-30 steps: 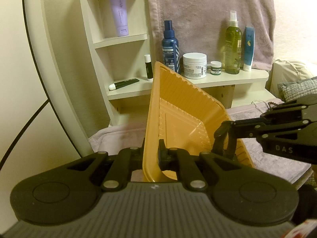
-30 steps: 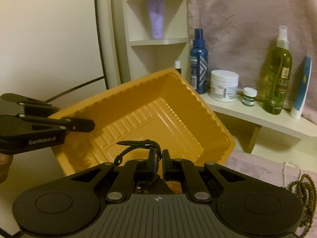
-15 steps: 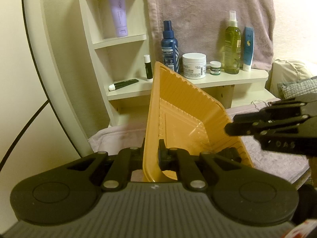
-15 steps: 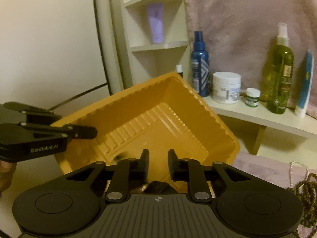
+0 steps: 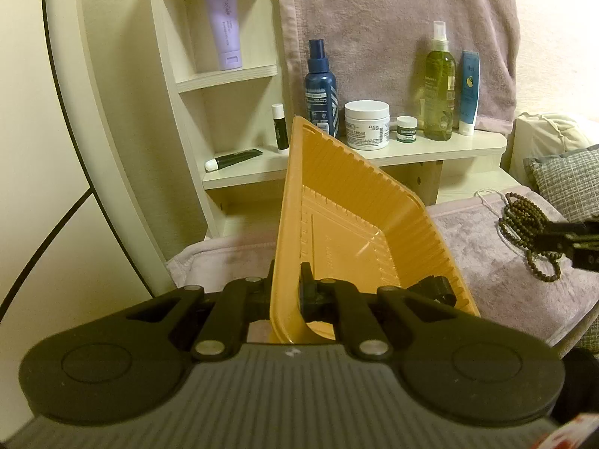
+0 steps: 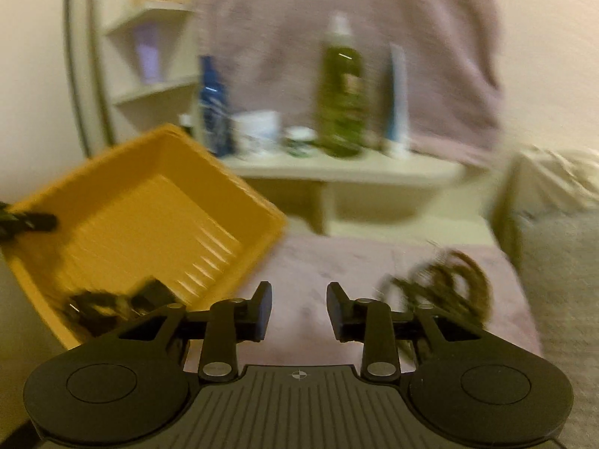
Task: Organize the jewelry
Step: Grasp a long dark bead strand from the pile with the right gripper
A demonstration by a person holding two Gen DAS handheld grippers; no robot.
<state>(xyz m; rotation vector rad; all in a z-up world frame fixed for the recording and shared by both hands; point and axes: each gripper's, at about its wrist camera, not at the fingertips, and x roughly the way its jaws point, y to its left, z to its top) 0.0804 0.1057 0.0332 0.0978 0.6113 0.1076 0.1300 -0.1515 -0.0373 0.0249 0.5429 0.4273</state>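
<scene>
Right wrist view: the brown bead necklace (image 6: 445, 288) lies heaped on the mauve plush cloth (image 6: 318, 269), just right of and ahead of the right gripper (image 6: 298, 301), whose jaws, just opened, stand apart and empty. No clear long axis; the beads are small, round and matte. To the left, the left gripper (image 5: 286, 290) is clamped on the ribbed wall of the tilted orange plastic tray (image 5: 359, 224), where a dark item (image 6: 112, 303) already rests.
</scene>
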